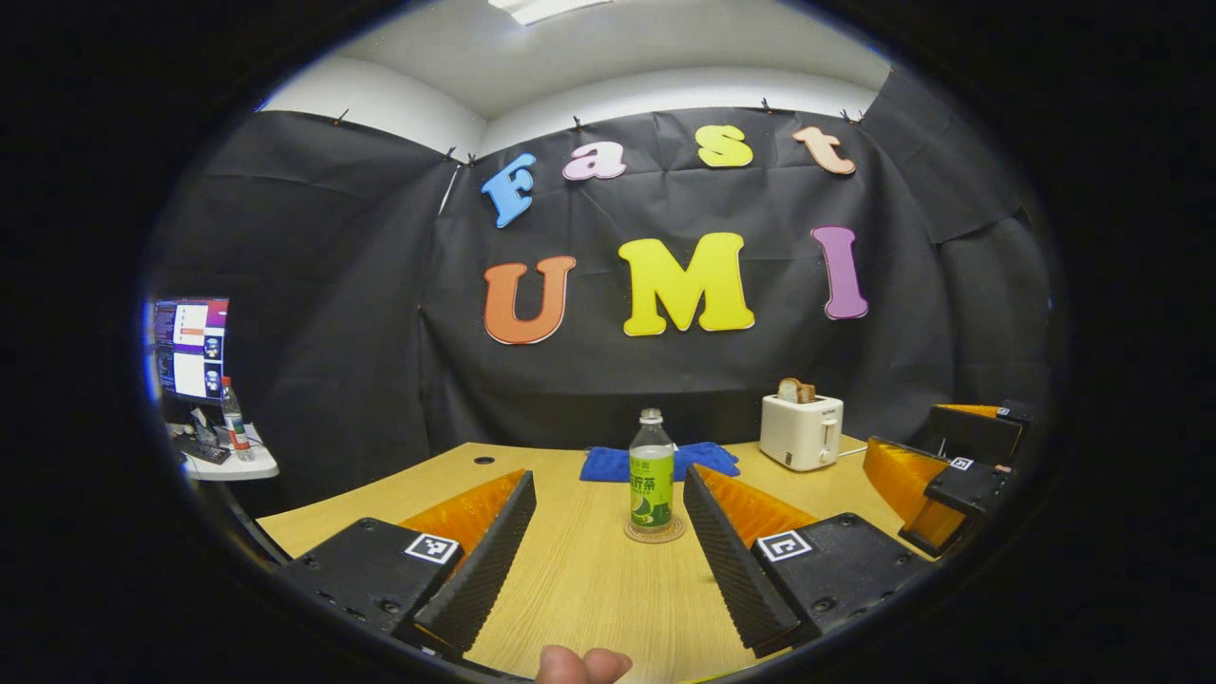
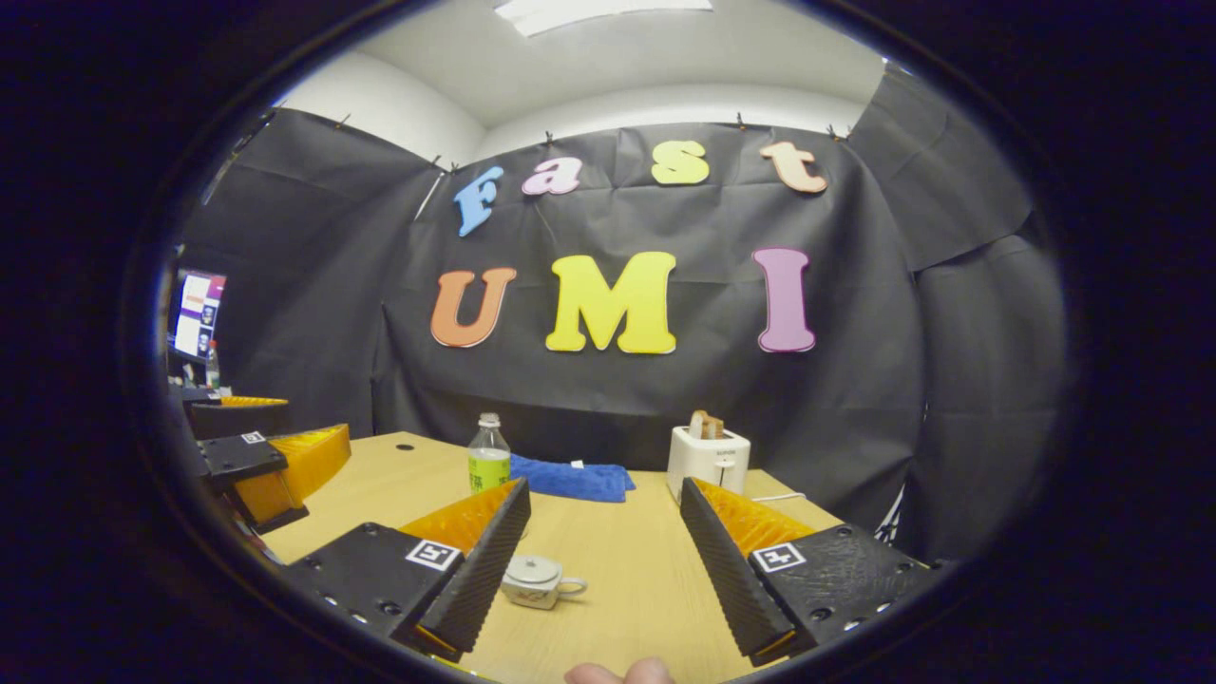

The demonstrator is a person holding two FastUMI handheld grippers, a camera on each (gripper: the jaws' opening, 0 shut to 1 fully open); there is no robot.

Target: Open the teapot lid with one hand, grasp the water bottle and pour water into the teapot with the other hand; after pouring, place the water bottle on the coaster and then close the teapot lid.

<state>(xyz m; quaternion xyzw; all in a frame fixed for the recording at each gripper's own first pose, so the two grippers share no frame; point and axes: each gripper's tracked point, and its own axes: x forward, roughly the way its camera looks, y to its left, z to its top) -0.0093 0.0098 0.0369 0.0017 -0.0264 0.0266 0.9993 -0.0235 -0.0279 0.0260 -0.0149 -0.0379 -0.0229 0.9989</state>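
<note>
Both hand-held grippers, left (image 1: pixel 608 541) and right (image 2: pixel 598 546), hung released above the bench (image 1: pixel 589 589); bottle (image 1: pixel 652 470) stood on its coaster (image 1: pixel 655 532), teapot (image 2: pixel 534 580) lidded.

Water bottle (image 1: pixel 652 469): clear, white cap, green label with white print. Coaster (image 1: pixel 655 531) under it: pale tan. Teapot (image 2: pixel 534 580): white, lid on. Cloth (image 1: pixel 660 462) near worktop's far edge: bright blue. Toaster (image 1: pixel 801 431) toward far right corner: cream; toast in it brown. Worktop (image 1: pixel 589 579): light wood grain.
</note>
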